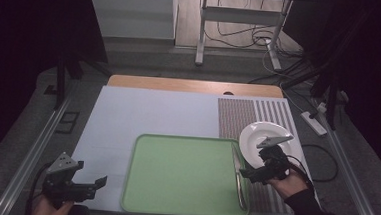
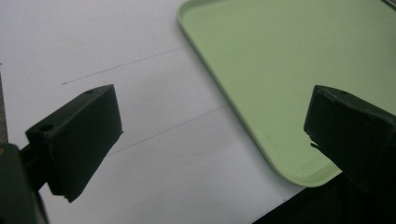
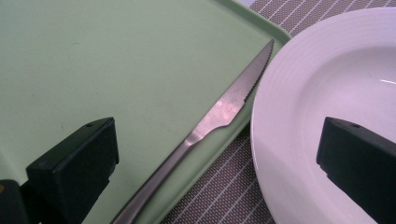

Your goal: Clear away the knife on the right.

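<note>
R gripper (image 1: pixel 247 173) jaws wide, empty, above knife (image 3: pixel 210 126) lying along green tray (image 3: pixel 93 56) R rim beside white plate (image 3: pixel 327 93); L gripper (image 1: pixel 99 182) open, idle; risk: nudge tips knife off rim.

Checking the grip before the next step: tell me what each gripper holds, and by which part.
Nothing. Left gripper and right gripper are open; the knife lies free on the tray.
</note>
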Motion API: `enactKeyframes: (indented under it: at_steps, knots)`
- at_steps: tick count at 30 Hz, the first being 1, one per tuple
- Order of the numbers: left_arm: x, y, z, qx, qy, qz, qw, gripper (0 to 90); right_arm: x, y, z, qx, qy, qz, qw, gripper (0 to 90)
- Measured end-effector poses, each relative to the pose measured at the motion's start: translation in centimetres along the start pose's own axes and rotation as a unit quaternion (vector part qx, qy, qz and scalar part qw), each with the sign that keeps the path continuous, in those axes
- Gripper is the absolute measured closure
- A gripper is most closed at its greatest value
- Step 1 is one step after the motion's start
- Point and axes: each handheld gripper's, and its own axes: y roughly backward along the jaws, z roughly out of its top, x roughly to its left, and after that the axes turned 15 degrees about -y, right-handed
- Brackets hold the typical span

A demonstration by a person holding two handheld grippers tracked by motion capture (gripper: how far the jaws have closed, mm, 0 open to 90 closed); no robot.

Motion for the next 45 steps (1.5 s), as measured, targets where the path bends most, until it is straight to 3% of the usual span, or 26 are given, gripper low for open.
enactKeyframes:
  at_steps: [8,24,45]
  knots:
    - [0.0,0.0,0.0,0.000,-0.001,0.000,1.0000,3.9,-0.4,0.4,-0.9,-0.009,-0.010,-0.015,0.9998,0.0]
    - [0.0,0.0,0.0,0.000,-0.001,0.000,1.0000,3.9,-0.8,1.3,-2.2,-0.015,-0.022,-0.017,0.9995,0.0]
    - [0.0,0.1,0.0,-0.002,0.000,-0.001,1.0000,3.9,-1.9,3.5,-4.5,-0.041,-0.055,-0.026,0.9973,0.0]
